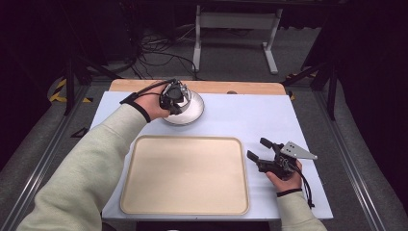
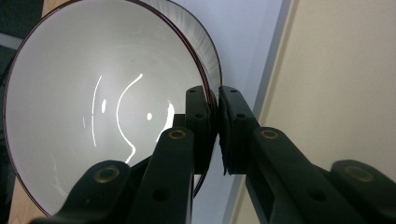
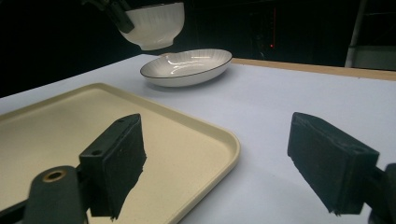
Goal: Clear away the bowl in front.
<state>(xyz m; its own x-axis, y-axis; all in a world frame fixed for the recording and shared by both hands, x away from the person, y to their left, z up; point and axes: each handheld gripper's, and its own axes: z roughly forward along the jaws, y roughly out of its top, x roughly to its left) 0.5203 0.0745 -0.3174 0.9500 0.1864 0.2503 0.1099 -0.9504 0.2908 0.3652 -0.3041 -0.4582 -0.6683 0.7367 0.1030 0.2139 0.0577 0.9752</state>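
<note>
The right gripper [image 1: 263,153] rests nearest the person, on the table [image 1: 269,115] just right of the tray [image 1: 184,174], its jaws wide apart and holding nothing. The tray lies empty between the two grippers. Beyond its far edge a shallow plate [image 3: 187,67] sits on the table. Directly above the plate, clear of it, the left gripper [image 2: 215,123] holds a white bowl [image 2: 88,112], jaws clamped on the rim, one inside and one outside the wall. The bowl hangs on the far side of the tray; the left hand alone carries it, so any placement on the tray probably calls for a pull toward the person.
</note>
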